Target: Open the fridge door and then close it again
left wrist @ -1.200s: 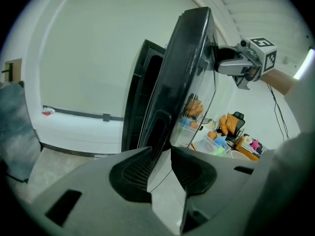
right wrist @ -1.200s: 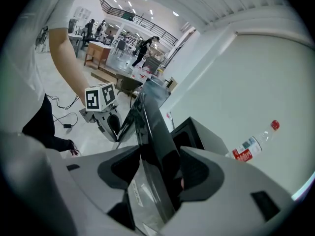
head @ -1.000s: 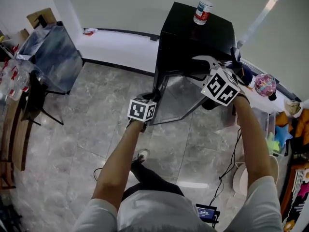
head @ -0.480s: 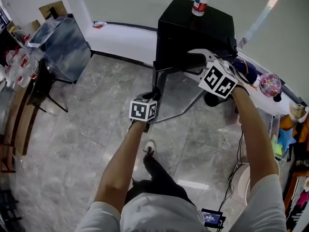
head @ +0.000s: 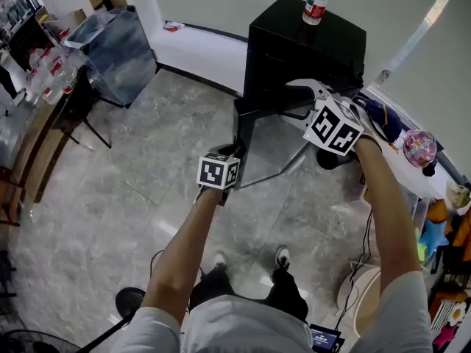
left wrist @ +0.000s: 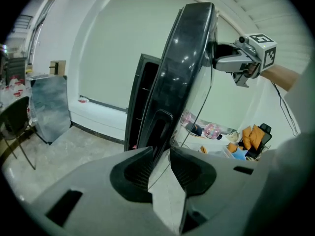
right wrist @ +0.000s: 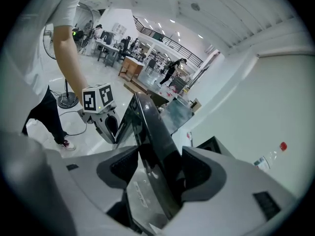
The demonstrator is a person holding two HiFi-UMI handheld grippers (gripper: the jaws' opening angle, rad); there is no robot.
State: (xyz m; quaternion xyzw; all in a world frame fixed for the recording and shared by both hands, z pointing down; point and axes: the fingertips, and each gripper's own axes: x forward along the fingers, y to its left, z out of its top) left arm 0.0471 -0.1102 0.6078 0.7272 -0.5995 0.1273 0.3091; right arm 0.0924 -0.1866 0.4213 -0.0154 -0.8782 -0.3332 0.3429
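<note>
Stepping round, I've swung the door [head: 268, 149], open off the fridge [head: 305, 46] at upper centre. My left gripper [left wrist: 160, 167] clamps its free edge, my right gripper [right wrist: 160, 168] its top, jaws just eased wider. Closing remains.

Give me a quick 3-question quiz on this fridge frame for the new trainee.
1. True or false: the fridge door is fully shut.
2. What stands on top of the fridge? A) a mug B) a plastic bottle C) a cardboard box
3. What sits between the jaws of the left gripper?

Key:
1. False. The fridge door stands swung out from the cabinet.
2. B. The plastic bottle stands upright on top.
3. The fridge door, held at its free edge.
</note>
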